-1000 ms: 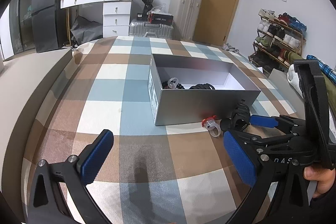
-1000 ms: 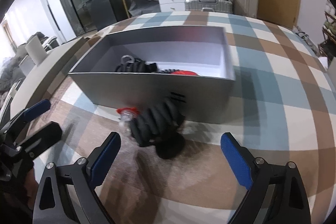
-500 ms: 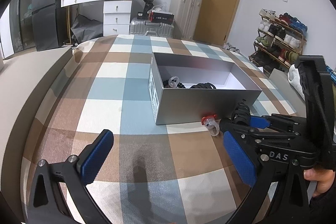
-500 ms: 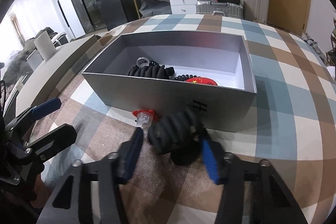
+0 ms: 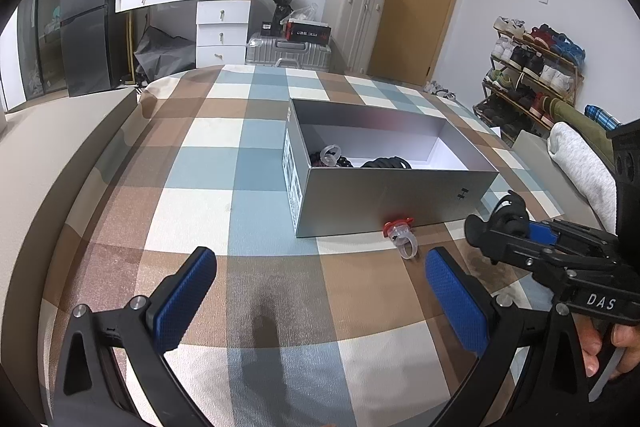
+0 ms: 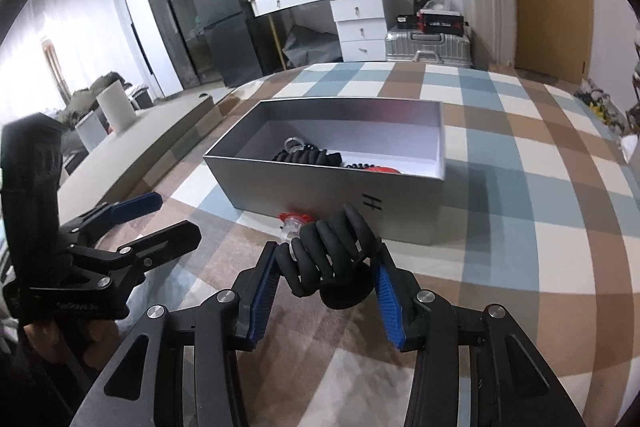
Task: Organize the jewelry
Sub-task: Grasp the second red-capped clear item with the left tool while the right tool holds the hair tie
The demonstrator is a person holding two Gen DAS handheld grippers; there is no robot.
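Closed now on the black coiled bracelet (image 6: 328,247), where a second ago stood spread wide on either side of it: right gripper (image 6: 326,277), blue pads pressed against the two flanks of the coil. Raised a little too, to judge by the dark shadow on the bedspread directly under the coil. Unchanged meanwhile, the left gripper (image 5: 316,295): hovering low over the checked bedspread (image 5: 208,163), jaws wide apart, nothing between them.

Clamped across its width, the bracelet, with its long axis running from lower left to upper right in the right wrist view, tilted toward the grey box (image 6: 332,187). Sits at the very tips of the right gripper, just in front of the box's near wall, below the rim. Straight ahead and upward, then, the way into the box: over that near wall and down onto the white floor, where another black coil (image 6: 308,157) and a red piece already lie.

Lying on the bedspread just beside the held coil, close against the box wall: clear plastic ring with a red top (image 5: 402,239). Ahead of the left gripper and slightly to its right side, near its right pad, well within that gripper's reach; partly hidden behind the bracelet from the right wrist view.

Likely next: lift clear of the rim, carry forward, release inside. Main risk probably the springy coil slipping or catching the box edge on the way over.
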